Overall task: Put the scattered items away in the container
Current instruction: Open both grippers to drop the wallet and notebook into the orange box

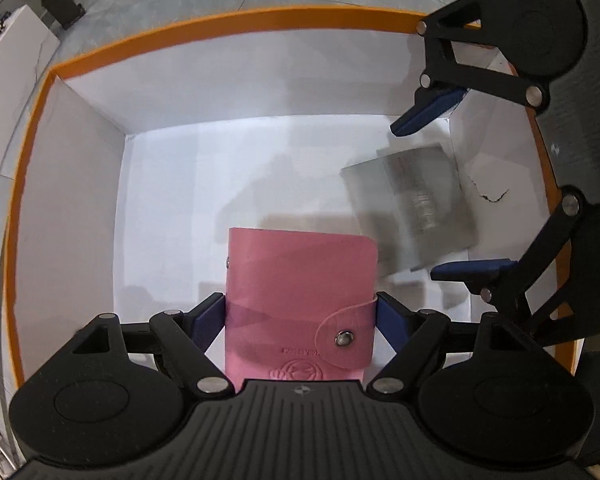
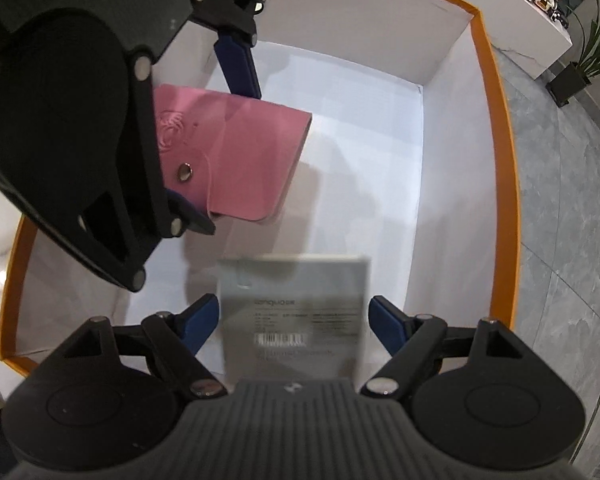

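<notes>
The pink wallet (image 1: 300, 300) stands lengthwise along the left gripper (image 1: 300, 312), its long axis running up the left wrist frame, snap strap low on its right side; the blue fingers (image 1: 210, 316) press both its edges, so that claw is closed on it, about a wallet's width apart. The wallet hangs over the white floor of the orange-rimmed box (image 1: 228, 20), lower centre of frame. In the right wrist view the grey box (image 2: 294, 312), blurred, barcode toward the camera, lies lengthwise between the fingers of the right gripper (image 2: 294, 324); the jaws stand wide, a gap showing at the right finger (image 2: 386, 320), so nothing is clamped. Whether anything yet rests on the container's floor cannot be told.
</notes>
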`<state>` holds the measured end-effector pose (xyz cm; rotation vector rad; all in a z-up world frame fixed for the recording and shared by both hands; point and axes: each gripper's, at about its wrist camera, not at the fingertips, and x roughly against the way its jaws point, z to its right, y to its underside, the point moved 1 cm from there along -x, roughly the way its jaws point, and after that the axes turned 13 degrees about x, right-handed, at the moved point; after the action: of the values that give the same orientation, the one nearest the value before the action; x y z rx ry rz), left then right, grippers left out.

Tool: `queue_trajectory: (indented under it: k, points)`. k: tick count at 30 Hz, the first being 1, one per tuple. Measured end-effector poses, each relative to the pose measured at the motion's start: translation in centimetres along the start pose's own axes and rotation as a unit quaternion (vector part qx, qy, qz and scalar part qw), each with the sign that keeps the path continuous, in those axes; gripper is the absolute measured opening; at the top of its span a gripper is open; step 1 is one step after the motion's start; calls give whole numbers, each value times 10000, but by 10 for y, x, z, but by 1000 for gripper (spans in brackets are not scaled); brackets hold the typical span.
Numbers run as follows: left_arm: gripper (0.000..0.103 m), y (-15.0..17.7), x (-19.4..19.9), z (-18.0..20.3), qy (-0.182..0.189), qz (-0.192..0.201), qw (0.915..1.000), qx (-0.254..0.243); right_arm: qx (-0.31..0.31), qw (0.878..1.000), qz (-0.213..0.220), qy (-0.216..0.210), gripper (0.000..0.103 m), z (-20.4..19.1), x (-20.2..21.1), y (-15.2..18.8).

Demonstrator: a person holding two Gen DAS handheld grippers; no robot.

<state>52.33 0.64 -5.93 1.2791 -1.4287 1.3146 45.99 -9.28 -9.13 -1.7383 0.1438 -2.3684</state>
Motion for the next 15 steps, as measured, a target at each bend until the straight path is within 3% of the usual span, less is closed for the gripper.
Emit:
queue_trajectory:
  k: [15]
  points:
    - [94,0,55,-2,-62,508,9987,58,24,9995,92,296,87,-11,43,-10]
